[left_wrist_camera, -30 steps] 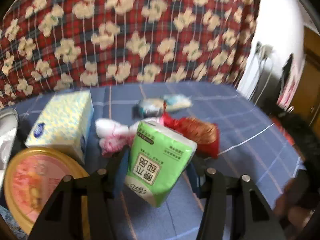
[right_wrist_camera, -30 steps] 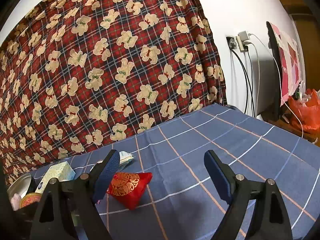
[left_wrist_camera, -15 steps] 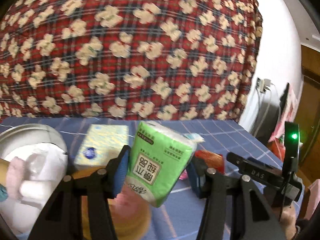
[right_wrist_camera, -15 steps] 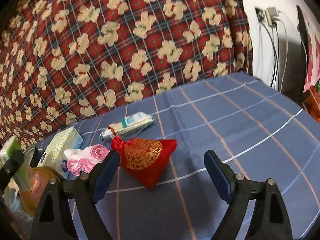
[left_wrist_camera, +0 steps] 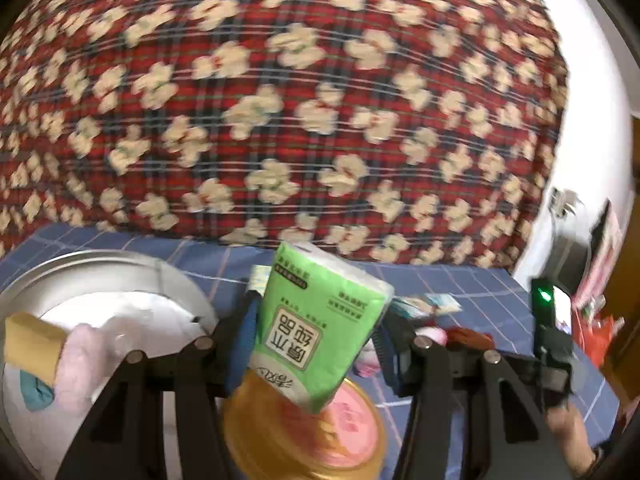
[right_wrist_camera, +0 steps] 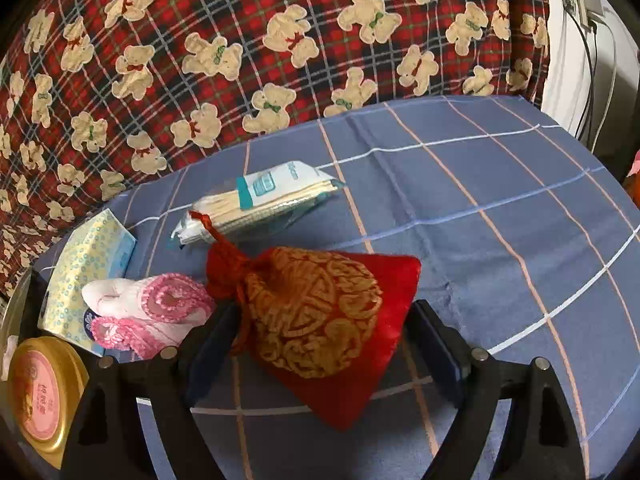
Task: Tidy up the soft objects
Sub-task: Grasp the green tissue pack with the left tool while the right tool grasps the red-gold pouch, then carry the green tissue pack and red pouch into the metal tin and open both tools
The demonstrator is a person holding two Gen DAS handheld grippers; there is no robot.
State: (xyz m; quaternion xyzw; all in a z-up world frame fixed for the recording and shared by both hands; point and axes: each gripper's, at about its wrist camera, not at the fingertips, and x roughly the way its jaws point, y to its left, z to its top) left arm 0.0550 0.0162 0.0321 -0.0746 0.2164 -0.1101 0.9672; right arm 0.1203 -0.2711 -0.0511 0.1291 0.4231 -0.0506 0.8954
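Observation:
My left gripper (left_wrist_camera: 316,340) is shut on a green tissue pack (left_wrist_camera: 316,332) and holds it in the air, above a round gold tin (left_wrist_camera: 308,428) and right of a metal bowl (left_wrist_camera: 120,272) holding soft items. My right gripper (right_wrist_camera: 324,344) is open, its jaws on either side of a red and gold drawstring pouch (right_wrist_camera: 320,312) that lies on the blue checked cloth. Pink and white knitted socks (right_wrist_camera: 148,312) lie left of the pouch. A flat tissue packet (right_wrist_camera: 260,200) lies behind it.
A yellow-blue tissue box (right_wrist_camera: 88,272) sits at the left by the gold tin (right_wrist_camera: 40,392). A teddy-bear plaid blanket (right_wrist_camera: 240,40) rises behind the table. Wall sockets and cables (right_wrist_camera: 588,20) are at the far right. The right gripper's body (left_wrist_camera: 552,340) shows in the left wrist view.
My left gripper has lifted and swung left with the green pack, bringing the metal bowl into view. My right gripper has moved down and forward until its jaws flank the red pouch.

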